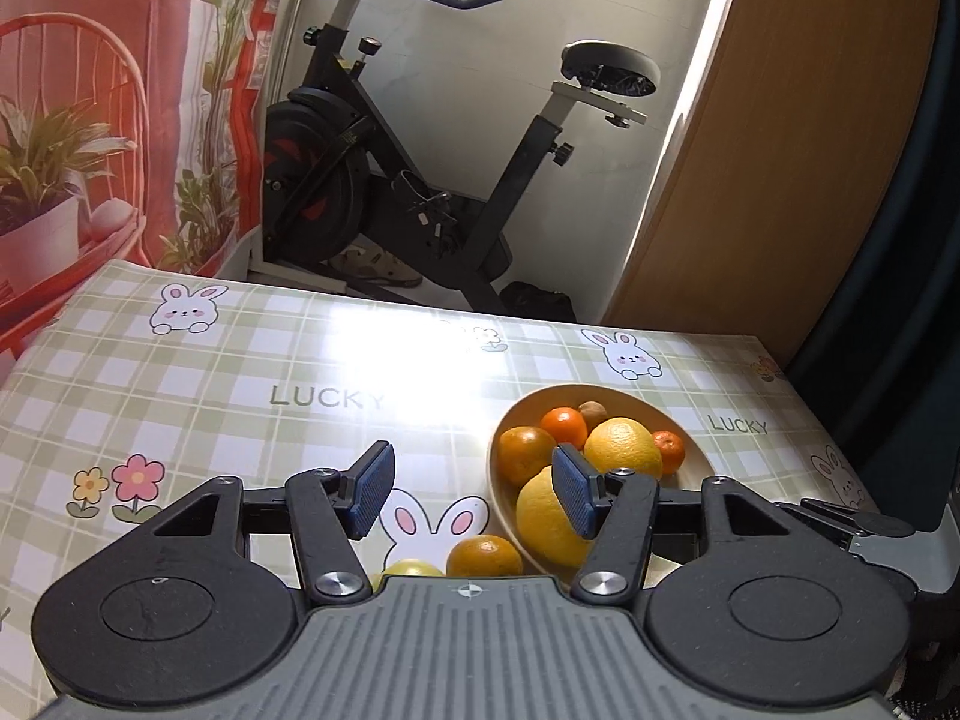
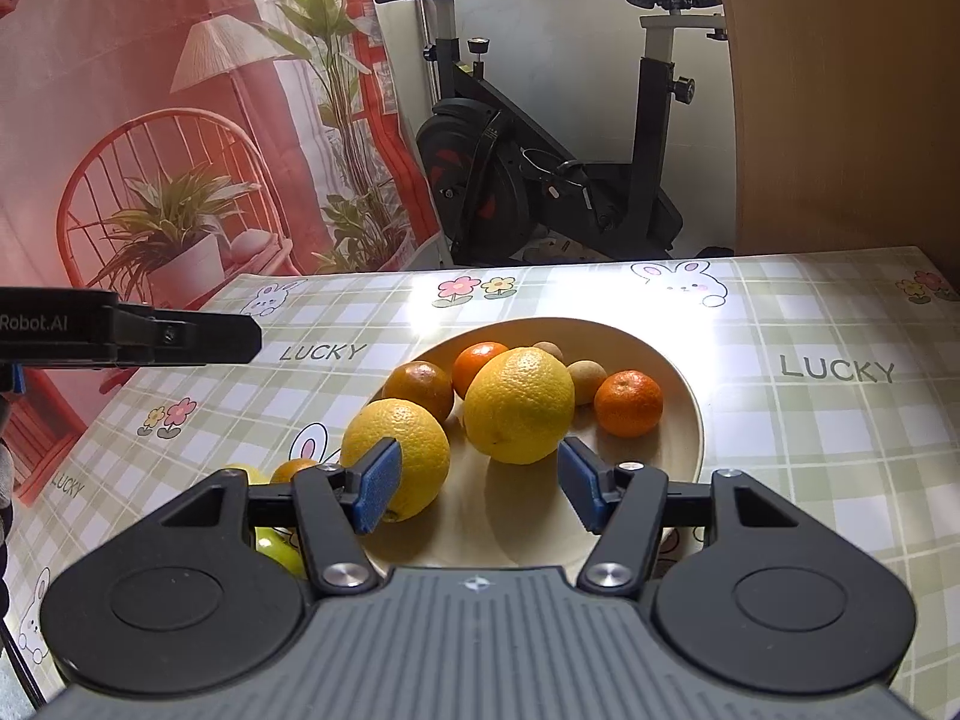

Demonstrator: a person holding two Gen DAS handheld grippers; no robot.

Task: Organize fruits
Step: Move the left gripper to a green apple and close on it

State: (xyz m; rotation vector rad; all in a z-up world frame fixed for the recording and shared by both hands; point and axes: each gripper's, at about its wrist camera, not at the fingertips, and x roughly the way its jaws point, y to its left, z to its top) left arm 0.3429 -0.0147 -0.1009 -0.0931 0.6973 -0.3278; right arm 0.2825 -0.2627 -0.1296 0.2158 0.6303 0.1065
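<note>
Fruits on checked bunny tablecloth [image 1: 180,396], most in tan bowl [image 2: 690,420].

Left wrist view, left to right: left gripper [image 1: 474,492] spread wide, nothing between pads, held above cloth. Just below pads: yellow-green fruit [image 1: 414,569], then loose orange [image 1: 485,555], both outside bowl, near its rim. Right pad overlapping near lemon [image 1: 549,519] in bowl.

Right wrist view, left to right: left gripper's black body far left. Green fruit [image 2: 277,545] under left finger linkage. Right gripper [image 2: 480,489] spread wide, empty, over near part of bowl. Near lemon [image 2: 399,447] behind left pad; dark orange [image 2: 420,387] beyond; large lemon [image 2: 519,405] ahead of gap between pads; mandarin [image 2: 629,403] ahead of right pad. Exercise bike [image 2: 540,168] beyond table.
</note>
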